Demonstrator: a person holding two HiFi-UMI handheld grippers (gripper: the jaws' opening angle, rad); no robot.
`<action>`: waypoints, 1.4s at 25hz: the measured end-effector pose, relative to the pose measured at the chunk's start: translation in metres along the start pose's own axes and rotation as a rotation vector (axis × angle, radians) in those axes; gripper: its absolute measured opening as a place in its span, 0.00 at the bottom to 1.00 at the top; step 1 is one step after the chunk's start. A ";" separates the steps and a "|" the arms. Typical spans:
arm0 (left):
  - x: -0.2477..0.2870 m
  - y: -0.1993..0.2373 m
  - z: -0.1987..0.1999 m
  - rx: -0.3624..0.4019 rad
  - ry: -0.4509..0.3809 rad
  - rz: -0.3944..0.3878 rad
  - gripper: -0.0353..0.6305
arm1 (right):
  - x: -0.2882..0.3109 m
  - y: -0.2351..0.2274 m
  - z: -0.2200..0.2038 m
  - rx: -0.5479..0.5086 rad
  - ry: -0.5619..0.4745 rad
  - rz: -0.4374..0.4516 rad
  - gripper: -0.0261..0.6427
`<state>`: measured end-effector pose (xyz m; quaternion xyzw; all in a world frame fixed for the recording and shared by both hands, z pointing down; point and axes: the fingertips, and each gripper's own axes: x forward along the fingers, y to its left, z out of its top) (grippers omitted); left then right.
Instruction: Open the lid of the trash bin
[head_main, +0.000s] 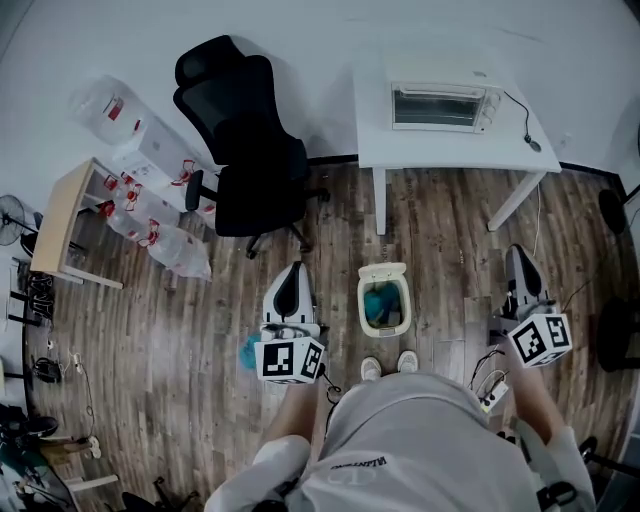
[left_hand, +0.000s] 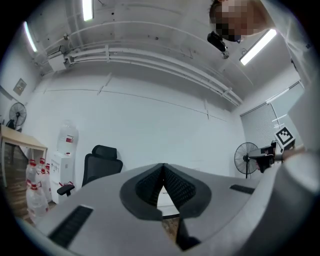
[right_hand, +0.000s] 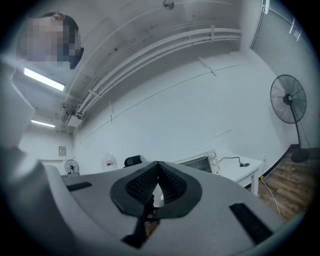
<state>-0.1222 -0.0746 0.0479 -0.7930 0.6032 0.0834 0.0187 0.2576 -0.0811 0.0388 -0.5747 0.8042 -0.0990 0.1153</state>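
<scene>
Head view: trash bin (head_main: 383, 303) on the floor (head_main: 200, 330) at twelve o'clock of the shoes (head_main: 371, 369), lid (head_main: 383, 271) seemingly up, left gripper (head_main: 291, 272) and right gripper (head_main: 518, 256) flanking it, jaws closed and empty (a careless swing could topple it).

One trash bin (head_main: 362, 300) is counted at frame centre. Two grippers are seen: left gripper (head_main: 292, 270), right gripper (head_main: 516, 252). One office chair (head_main: 245, 140), one white table (head_main: 440, 150) and one toaster oven (head_main: 440, 106) are counted above; two shoes (head_main: 371, 369) below.
</scene>
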 end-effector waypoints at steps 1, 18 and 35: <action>0.000 0.001 0.000 0.000 -0.003 0.002 0.06 | -0.001 -0.001 0.001 0.001 -0.001 -0.002 0.06; 0.005 -0.009 0.007 0.025 0.011 0.006 0.06 | 0.009 -0.002 0.000 -0.029 0.031 0.016 0.06; 0.001 -0.012 0.006 0.007 0.019 0.014 0.06 | 0.004 -0.006 -0.003 -0.032 0.039 -0.004 0.06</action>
